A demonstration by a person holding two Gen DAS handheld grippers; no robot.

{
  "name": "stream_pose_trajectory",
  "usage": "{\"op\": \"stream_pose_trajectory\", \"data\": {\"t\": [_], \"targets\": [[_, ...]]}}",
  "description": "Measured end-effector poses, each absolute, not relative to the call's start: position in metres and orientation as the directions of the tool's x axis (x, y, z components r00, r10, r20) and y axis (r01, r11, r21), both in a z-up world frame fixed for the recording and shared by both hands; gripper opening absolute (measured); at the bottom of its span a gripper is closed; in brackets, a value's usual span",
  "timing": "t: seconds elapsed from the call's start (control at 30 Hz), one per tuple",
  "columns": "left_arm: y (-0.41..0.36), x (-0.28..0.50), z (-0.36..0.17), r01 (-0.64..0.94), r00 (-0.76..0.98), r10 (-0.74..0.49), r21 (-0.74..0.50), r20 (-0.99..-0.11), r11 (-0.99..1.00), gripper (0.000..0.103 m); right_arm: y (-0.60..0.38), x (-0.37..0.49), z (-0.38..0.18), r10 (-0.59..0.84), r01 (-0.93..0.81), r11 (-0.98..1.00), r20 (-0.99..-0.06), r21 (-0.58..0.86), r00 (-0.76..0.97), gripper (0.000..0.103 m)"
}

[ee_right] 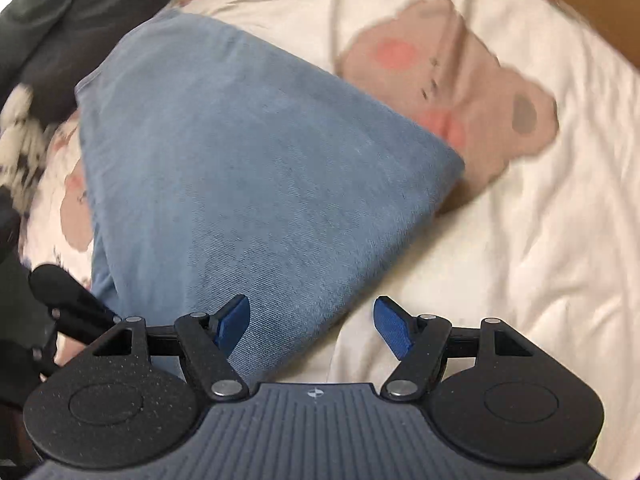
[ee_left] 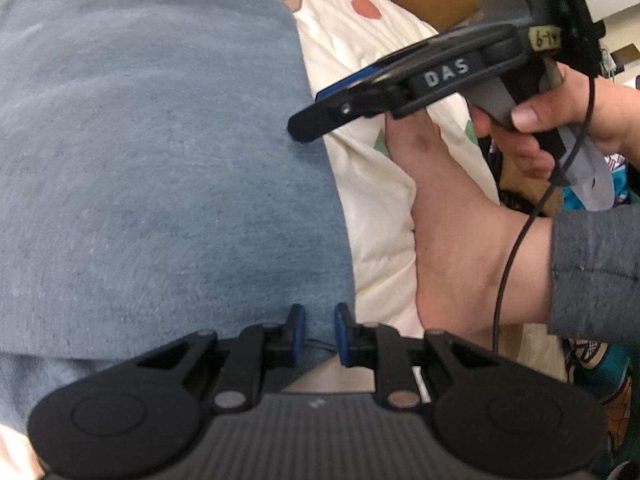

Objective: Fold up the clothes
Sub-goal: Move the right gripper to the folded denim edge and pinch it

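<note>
A blue cloth (ee_left: 160, 168), already folded, is laid flat on a bed covered by a cream sheet (ee_left: 368, 184) with a brown bear printed on it (ee_right: 452, 80).

The left gripper (ee_left: 320, 330) is seen at the near edge of the blue cloth. Its two blue pads (ee_left: 297, 320) are set close together, with only a small gap. A bit of the blue cloth is seen in that gap, but it cannot be told whether it is pinched.

The right gripper (ee_right: 312, 326) is held wide open, and nothing is gripped by it. One pad is over the blue cloth and the other is over the cream sheet, so the edge of the cloth is seen between them. In the left wrist view, this gripper is held by a hand (ee_left: 560, 120) just beside the right edge of the cloth.
</note>
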State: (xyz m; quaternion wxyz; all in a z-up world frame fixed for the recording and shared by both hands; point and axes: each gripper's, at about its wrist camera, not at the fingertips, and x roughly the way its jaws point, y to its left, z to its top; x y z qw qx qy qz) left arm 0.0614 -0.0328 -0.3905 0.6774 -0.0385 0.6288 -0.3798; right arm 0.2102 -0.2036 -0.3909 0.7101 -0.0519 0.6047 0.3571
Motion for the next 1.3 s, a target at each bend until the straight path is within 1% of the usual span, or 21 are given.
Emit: {"op": "stream_pose_trajectory", "data": {"t": [0.03,0.13,0.2,0.33,0.4,0.47,0.53,0.7,0.73,0.83,0.93,1.0,1.07,1.13,1.23,1.3], "targets": [[-0.033,0.063,-0.389,0.468,-0.087,-0.559,-0.529,-0.824,0.708,0.018,-0.201,0.212,-0.394,0.447,-0.558,0.745,-0.894,0.365,0.012,0.074],[-0.033,0.069,-0.383,0.466,-0.097,-0.551,-0.527,-0.829,0.711,0.012,-0.203,0.218,-0.397,0.492,-0.494,0.764,-0.870,0.416,0.028,0.073],[-0.030,0.073,-0.378,0.458,-0.093,-0.549,-0.525,-0.831,0.717,0.012,-0.207,0.222,-0.397,0.526,-0.443,0.773,-0.849,0.453,0.049,0.072],[-0.025,0.085,-0.363,0.454,-0.059,-0.524,-0.490,-0.850,0.744,0.013,-0.214,0.231,-0.401,0.535,-0.386,0.791,-0.843,0.475,0.058,0.070],[-0.020,0.091,-0.354,0.462,-0.032,-0.508,-0.463,-0.861,0.757,0.015,-0.216,0.237,-0.403,0.550,-0.360,0.792,-0.832,0.493,0.072,0.070],[-0.011,0.098,-0.348,0.462,0.000,-0.487,-0.432,-0.874,0.775,0.021,-0.221,0.242,-0.405,0.577,-0.338,0.783,-0.812,0.522,0.085,0.070],[0.001,0.105,-0.347,0.448,0.027,-0.456,-0.397,-0.889,0.801,0.023,-0.224,0.246,-0.409,0.600,-0.315,0.775,-0.795,0.548,0.092,0.069],[0.036,0.122,-0.358,0.336,0.083,-0.389,-0.342,-0.917,0.878,0.030,-0.230,0.253,-0.415,0.634,-0.304,0.753,-0.767,0.583,0.100,0.067],[0.043,0.123,-0.360,0.315,0.097,-0.380,-0.334,-0.920,0.888,0.033,-0.233,0.255,-0.416,0.643,-0.297,0.747,-0.759,0.594,0.099,0.067],[0.063,0.127,-0.363,0.256,0.138,-0.367,-0.325,-0.920,0.910,0.033,-0.241,0.261,-0.418,0.674,-0.265,0.728,-0.731,0.632,0.105,0.066],[0.083,0.132,-0.362,0.182,0.178,-0.374,-0.343,-0.910,0.922,0.033,-0.243,0.266,-0.421,0.693,-0.230,0.717,-0.708,0.659,0.133,0.062],[0.095,0.134,-0.359,0.134,0.206,-0.369,-0.347,-0.906,0.928,0.033,-0.245,0.268,-0.424,0.700,-0.208,0.713,-0.697,0.670,0.155,0.057],[0.105,0.137,-0.356,0.104,0.231,-0.361,-0.345,-0.904,0.933,0.034,-0.247,0.268,-0.427,0.709,-0.188,0.705,-0.687,0.684,0.162,0.056],[0.115,0.139,-0.353,0.088,0.260,-0.336,-0.325,-0.905,0.942,0.034,-0.251,0.269,-0.430,0.718,-0.167,0.696,-0.677,0.698,0.164,0.053],[0.130,0.139,-0.352,0.040,0.307,-0.286,-0.288,-0.908,0.957,0.034,-0.258,0.272,-0.433,0.729,-0.130,0.683,-0.664,0.718,0.163,0.042],[0.138,0.136,-0.351,-0.003,0.343,-0.256,-0.273,-0.904,0.962,0.034,-0.261,0.272,-0.432,0.731,-0.128,0.682,-0.663,0.720,0.161,0.029]]}}
